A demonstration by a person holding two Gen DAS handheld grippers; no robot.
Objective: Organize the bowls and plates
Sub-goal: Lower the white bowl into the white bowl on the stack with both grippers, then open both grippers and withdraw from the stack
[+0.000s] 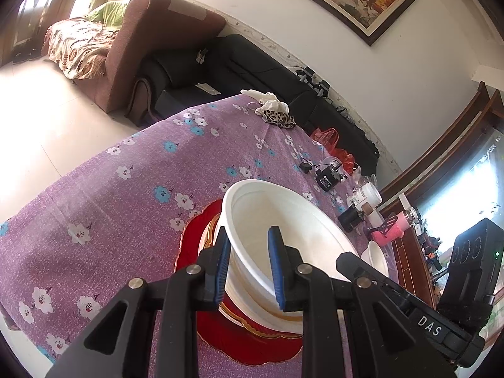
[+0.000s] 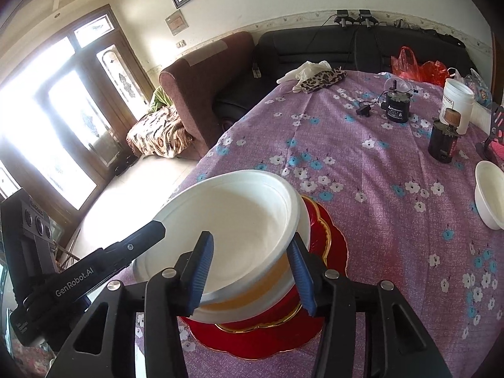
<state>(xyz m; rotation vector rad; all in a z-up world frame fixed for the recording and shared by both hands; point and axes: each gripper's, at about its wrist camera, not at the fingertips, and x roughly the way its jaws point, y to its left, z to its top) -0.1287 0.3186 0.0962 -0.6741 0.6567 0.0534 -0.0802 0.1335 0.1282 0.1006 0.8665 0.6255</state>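
A large white bowl (image 1: pixel 283 230) sits tilted on a red scalloped plate (image 1: pixel 249 337) with gold trim, on the purple flowered tablecloth. My left gripper (image 1: pixel 249 267) straddles the bowl's near rim, one blue pad outside and one inside, jaws apart. In the right wrist view the same bowl (image 2: pixel 239 220) rests on the red plate (image 2: pixel 267 334); my right gripper (image 2: pixel 252 271) straddles its rim too, jaws wide apart. A second, smaller white bowl (image 2: pixel 491 198) stands at the right; it also shows in the left wrist view (image 1: pixel 376 258).
Across the table are a black motor (image 2: pixel 395 108), a white jar (image 2: pixel 456 104), a small dark bottle (image 2: pixel 442 143), a leopard-print pouch (image 2: pixel 321 80) with white gloves, and a red bag (image 2: pixel 415 69). Sofas stand behind the table.
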